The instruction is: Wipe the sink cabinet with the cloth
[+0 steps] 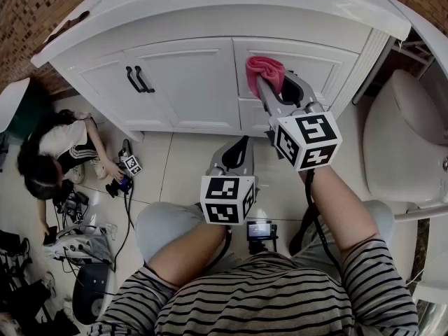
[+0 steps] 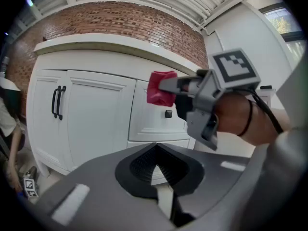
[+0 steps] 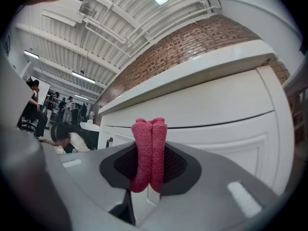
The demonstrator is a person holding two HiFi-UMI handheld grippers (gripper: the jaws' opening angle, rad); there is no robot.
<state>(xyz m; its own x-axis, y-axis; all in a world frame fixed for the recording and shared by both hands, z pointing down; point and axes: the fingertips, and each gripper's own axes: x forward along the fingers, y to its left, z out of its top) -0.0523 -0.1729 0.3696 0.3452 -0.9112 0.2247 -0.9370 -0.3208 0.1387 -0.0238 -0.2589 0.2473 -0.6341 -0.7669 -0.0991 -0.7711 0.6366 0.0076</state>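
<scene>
The white sink cabinet (image 1: 189, 82) fills the far side of the head view. A folded pink cloth (image 1: 264, 67) is pinched in my right gripper (image 1: 270, 84), which is shut on it. The cloth is held at the upper left corner of the top right drawer front; I cannot tell whether it touches. In the right gripper view the cloth (image 3: 150, 153) stands upright between the jaws, facing the cabinet (image 3: 216, 114). My left gripper (image 1: 241, 143) hangs lower, above the floor and short of the cabinet, shut and empty (image 2: 156, 150). From it I see the cloth (image 2: 161, 88) and the right gripper (image 2: 179, 85).
Two black door handles (image 1: 136, 79) sit on the left doors, and a small black knob (image 2: 168, 113) on the drawer. A person (image 1: 56, 152) crouches on the floor at left among cables and gear. A white toilet (image 1: 399, 145) stands close on the right.
</scene>
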